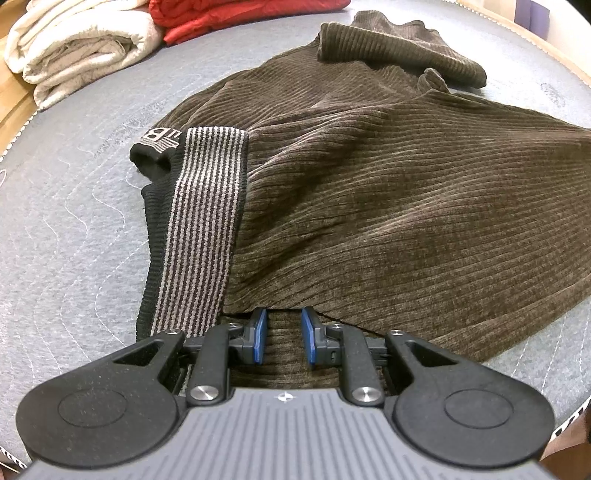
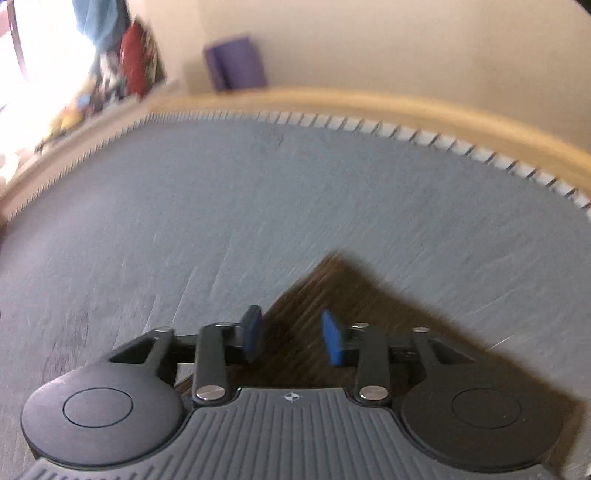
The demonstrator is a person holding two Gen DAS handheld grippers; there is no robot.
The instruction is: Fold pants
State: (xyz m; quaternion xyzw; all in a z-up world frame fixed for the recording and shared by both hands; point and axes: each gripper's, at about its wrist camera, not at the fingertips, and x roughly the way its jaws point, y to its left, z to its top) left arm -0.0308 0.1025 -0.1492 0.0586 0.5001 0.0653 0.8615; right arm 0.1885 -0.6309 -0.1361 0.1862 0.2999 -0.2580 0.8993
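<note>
Roughly midway: pants lying part-folded, leg at 1 o'clock bunching; left gripper pinching fabric fold, right gripper jaws spreading empty over corner.

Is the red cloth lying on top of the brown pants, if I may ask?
No, the red cloth lies apart from the pants, beside the white bundle.

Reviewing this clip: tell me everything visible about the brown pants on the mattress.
The brown pants look like soft ribbed corduroy, spread loosely and rumpled on the grey quilted mattress. The striped black-and-grey waistband is turned outward at the left, with partial white lettering on it. One leg end lies folded over at the far side. The left tool pinches a fabric edge between its blue pads. The right tool, blurred, hovers open over a pointed corner of the pants.
</note>
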